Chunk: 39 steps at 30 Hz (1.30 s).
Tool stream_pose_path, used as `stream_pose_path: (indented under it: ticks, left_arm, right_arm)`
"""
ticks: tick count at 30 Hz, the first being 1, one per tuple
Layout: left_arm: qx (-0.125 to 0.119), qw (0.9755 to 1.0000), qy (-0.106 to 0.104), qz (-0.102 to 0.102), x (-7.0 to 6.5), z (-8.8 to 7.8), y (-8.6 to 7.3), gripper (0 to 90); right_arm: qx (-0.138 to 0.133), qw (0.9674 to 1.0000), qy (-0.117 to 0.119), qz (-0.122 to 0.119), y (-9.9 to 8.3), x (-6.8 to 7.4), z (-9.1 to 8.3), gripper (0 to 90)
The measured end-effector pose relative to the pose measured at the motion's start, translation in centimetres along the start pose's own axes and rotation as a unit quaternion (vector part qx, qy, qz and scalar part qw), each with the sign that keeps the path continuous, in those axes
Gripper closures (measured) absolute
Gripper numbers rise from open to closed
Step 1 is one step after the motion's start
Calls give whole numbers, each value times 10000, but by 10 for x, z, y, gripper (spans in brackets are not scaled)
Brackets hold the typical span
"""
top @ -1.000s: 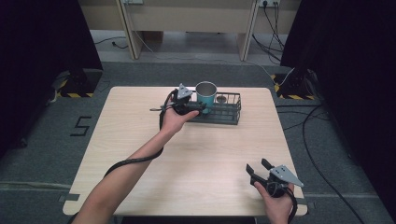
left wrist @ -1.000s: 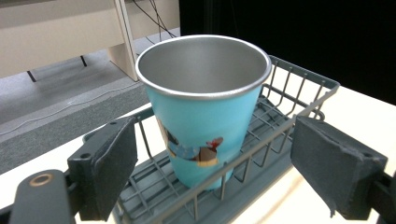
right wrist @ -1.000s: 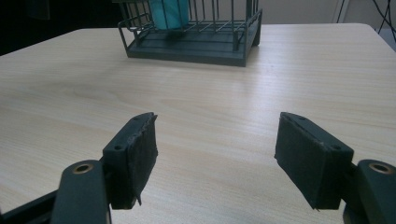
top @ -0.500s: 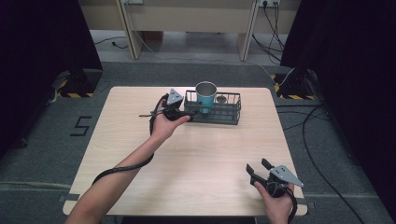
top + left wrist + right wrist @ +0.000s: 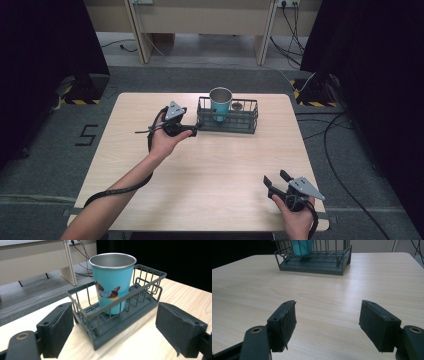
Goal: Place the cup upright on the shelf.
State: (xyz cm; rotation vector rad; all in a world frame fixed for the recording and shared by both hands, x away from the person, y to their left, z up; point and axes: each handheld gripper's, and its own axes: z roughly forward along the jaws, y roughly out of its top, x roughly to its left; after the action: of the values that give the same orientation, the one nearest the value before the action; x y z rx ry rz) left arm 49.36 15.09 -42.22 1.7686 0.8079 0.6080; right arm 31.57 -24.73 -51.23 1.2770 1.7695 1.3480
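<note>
Floor mark "5" (image 5: 86, 134) beside table (image 5: 210, 170)

You are working in a recording lab or studio, not a home. Black curtains (image 5: 45, 60) hang on both sides of the tabletop (image 5: 200, 165), and grey carpet (image 5: 45, 165) covers the floor. Cables (image 5: 345, 130) trail across it past the tabletop's right edge. Yellow-black hazard tape (image 5: 80, 101) marks stand bases, and a taped "5" (image 5: 86, 135) lies off the left edge.
</note>
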Motion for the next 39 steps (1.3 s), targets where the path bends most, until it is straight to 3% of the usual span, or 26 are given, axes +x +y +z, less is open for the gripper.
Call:
stream_pose_path:
  ticks: [8, 22, 39]
  left_arm:
    - [-54, 10000, 47, -1, 7, -22, -11, 144]
    - [-146, 9999, 72, -48, 8, -58, -29, 144]
    - [-16, 9997, 257, -56, 14, -96, -63, 144]
  right_arm:
    - [9, 10000, 6, 5, 0, 0, 0, 304]
    - [-1, 10000, -1, -2, 0, 0, 0, 304]
    - [11, 10000, -17, 1, 0, 1, 0, 304]
